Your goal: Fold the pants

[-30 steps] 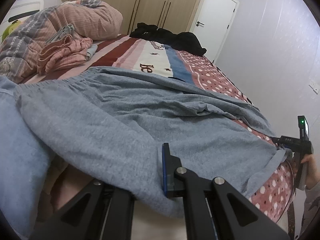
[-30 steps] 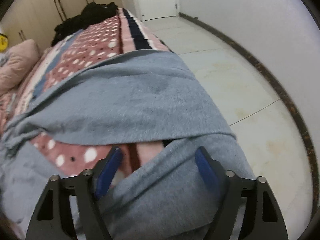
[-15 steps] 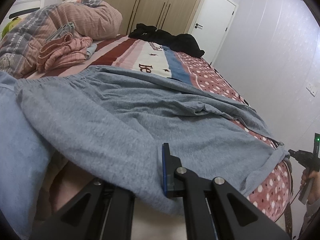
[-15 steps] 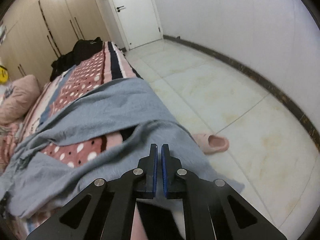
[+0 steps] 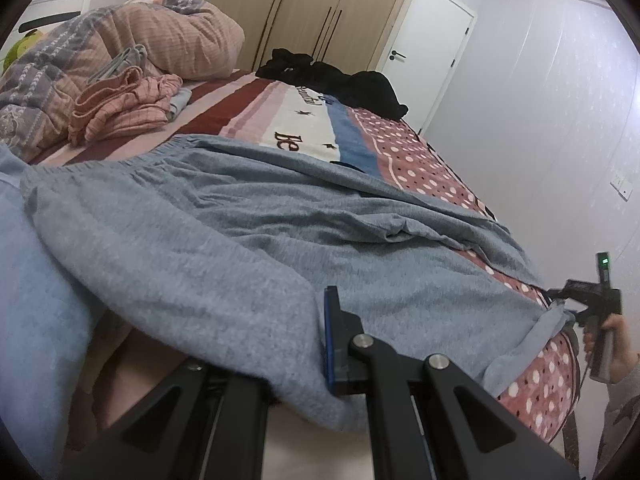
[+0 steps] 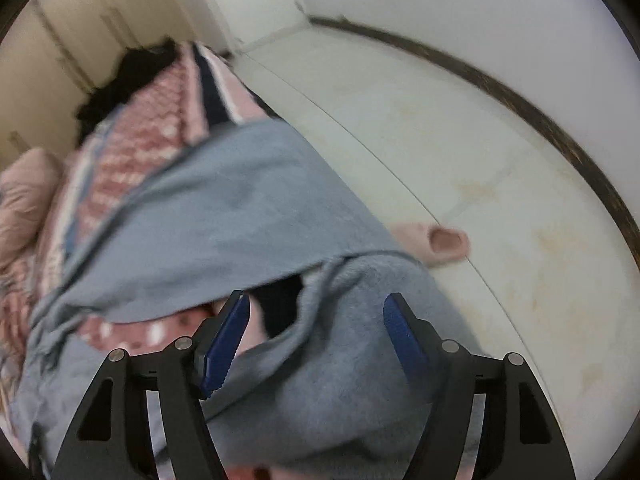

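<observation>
Grey pants [image 5: 248, 240] lie spread across the bed [image 5: 420, 160], waistband toward the pillows, legs running to the bed's floor-side edge. Left gripper [image 5: 324, 344]: jaws closed on the pants' near edge, cloth draped over one finger, the other blue pad showing. Right gripper [image 6: 316, 336]: jaws wide apart, straddling a pant-leg end that hangs over the bed's edge; view is blurred. In the left view it sits at the leg's far end. Pink slipper [image 6: 440, 242] on the floor beside the bed. Black clothing [image 5: 332, 80] heaped at the far end.
</observation>
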Motion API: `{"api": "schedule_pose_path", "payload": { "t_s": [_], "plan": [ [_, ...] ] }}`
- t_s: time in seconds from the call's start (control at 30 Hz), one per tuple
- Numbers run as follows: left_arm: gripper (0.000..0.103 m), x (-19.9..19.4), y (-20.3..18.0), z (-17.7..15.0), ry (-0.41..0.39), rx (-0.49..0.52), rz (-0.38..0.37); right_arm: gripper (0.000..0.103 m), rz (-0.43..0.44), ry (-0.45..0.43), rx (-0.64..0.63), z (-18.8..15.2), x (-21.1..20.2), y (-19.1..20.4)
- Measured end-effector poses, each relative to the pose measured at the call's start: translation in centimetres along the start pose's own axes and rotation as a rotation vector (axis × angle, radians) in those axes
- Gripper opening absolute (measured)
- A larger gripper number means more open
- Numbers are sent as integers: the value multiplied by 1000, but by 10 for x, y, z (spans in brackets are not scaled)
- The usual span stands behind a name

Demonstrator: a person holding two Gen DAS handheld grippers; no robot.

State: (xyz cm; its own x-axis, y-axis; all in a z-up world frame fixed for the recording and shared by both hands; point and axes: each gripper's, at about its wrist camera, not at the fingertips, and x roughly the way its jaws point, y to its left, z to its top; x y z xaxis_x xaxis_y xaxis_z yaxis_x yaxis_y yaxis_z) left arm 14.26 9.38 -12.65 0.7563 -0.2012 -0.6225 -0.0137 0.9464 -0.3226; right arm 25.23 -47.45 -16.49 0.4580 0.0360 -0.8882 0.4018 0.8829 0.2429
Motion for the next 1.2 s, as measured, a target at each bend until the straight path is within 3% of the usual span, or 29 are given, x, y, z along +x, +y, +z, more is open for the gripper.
{"api": "schedule_pose_path", "payload": {
  "t_s": [0.07, 0.13, 0.23, 0.33, 0.53, 0.97, 1.07, 1.2],
  "plan": [
    [2, 0, 0, 0, -1, 0, -4, 65, -51, 1, 27, -1, 11, -6],
    [2, 0, 1, 0, 0, 2, -6, 43, -49, -49, 10, -5, 9, -7],
    [2, 0, 4, -1, 1, -2, -3, 20, 7, -84, 2, -11, -2, -12],
    [2, -1, 5, -1, 1, -9, -4, 6, 47, -97, 17, -18, -11, -24],
    [2, -2, 5, -1, 1, -5, -2, 3, 131, -172, 59, -35, -40, -37],
    [2, -4, 5, 3, -10, -4, 1, 3, 350, -457, 8, 4, -120, 1],
    [2, -6, 8, 1, -13, -7, 4, 3, 352, -491, 51, -13, -134, -18],
    [5, -7, 11, -6, 0, -10, 3, 3, 295, -428, 174, -52, -119, -79]
  ]
}}
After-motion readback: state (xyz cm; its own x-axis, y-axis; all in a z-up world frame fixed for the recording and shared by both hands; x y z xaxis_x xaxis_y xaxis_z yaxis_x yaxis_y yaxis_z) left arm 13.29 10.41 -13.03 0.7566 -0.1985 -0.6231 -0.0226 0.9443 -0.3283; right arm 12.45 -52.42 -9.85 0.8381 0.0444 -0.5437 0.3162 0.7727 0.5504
